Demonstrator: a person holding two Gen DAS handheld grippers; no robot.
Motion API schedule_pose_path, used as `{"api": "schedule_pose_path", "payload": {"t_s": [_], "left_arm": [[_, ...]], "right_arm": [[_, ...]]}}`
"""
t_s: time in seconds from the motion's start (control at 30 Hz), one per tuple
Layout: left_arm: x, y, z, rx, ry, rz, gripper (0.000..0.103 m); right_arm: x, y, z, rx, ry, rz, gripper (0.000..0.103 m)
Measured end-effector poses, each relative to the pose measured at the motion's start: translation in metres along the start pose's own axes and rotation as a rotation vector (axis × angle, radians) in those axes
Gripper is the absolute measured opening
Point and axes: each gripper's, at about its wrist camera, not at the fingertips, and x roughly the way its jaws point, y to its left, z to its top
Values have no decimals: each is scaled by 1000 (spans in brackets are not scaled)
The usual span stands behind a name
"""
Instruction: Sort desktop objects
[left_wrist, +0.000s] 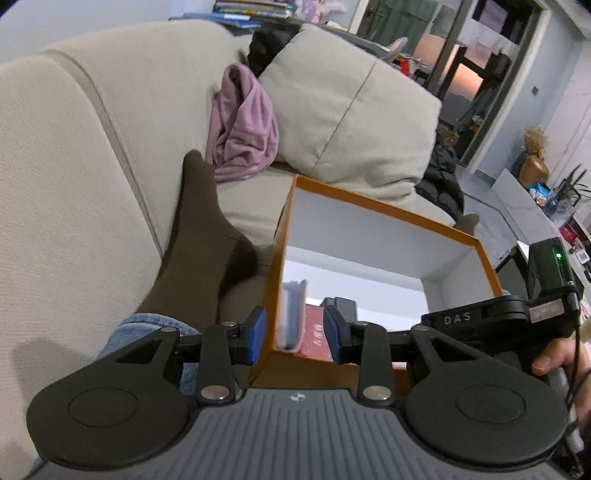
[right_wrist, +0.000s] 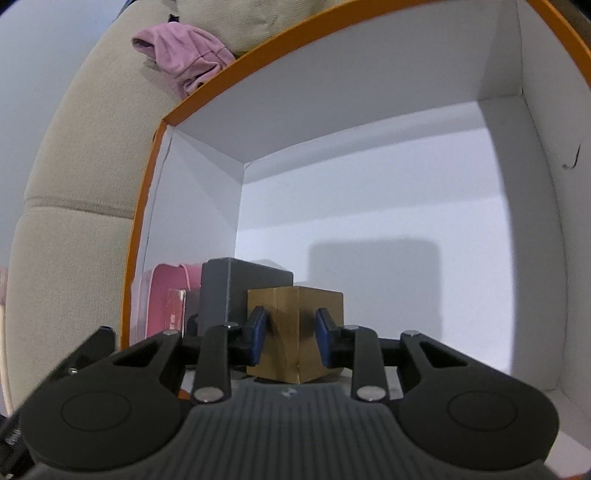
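Note:
An orange box (left_wrist: 384, 210) with white inner walls sits on a beige sofa. My left gripper (left_wrist: 295, 334) is open and straddles the box's near left corner wall. Inside it lie a dark red item (left_wrist: 314, 332), a black item (left_wrist: 345, 304) and a blurred blue-grey item (left_wrist: 291, 314). In the right wrist view my right gripper (right_wrist: 291, 334) is inside the box (right_wrist: 332, 66), its blue pads on either side of a gold-brown cube (right_wrist: 295, 332). Behind the cube stand a dark grey box (right_wrist: 236, 291) and a pink case (right_wrist: 166, 299).
The sofa back (left_wrist: 74, 184) is on the left, with a cushion (left_wrist: 343, 103) and pink cloth (left_wrist: 243, 125) behind the box. A leg in a brown sock (left_wrist: 199, 236) lies left of the box. A hand holds the right gripper's body (left_wrist: 550, 288).

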Motion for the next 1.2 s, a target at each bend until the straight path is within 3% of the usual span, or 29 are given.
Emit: {"api": "schedule_pose_path", "payload": {"t_s": [0.13, 0.23, 0.3, 0.33, 0.43, 0.6, 0.8, 1.0, 1.2], "left_arm": [[-20, -12, -11, 57, 14, -22, 39], [-23, -17, -23, 71, 74, -49, 39], [-19, -21, -32, 82, 115, -57, 41], [-16, -24, -37, 90, 136, -52, 49], [-10, -30, -54, 106, 178, -48, 51], [2, -30, -73, 83, 239, -79, 54], [33, -32, -77, 52, 286, -83, 58], [68, -42, -83, 128, 377, -20, 58], [85, -35, -91, 101, 425, -38, 68]], "right_arm": [[-29, 10, -18, -123, -71, 17, 34], [-53, 21, -39, -225, -127, 37, 34], [-67, 27, -54, -285, -164, 42, 33], [-74, 30, -62, -321, -196, 31, 34], [-96, 36, -87, -406, -276, 6, 33], [-98, 30, -114, -430, -192, 46, 33], [-69, 15, -136, -434, -102, -61, 33], [-52, 4, -133, -417, -75, -80, 32], [-33, 1, -125, -403, -41, -78, 33]]}}
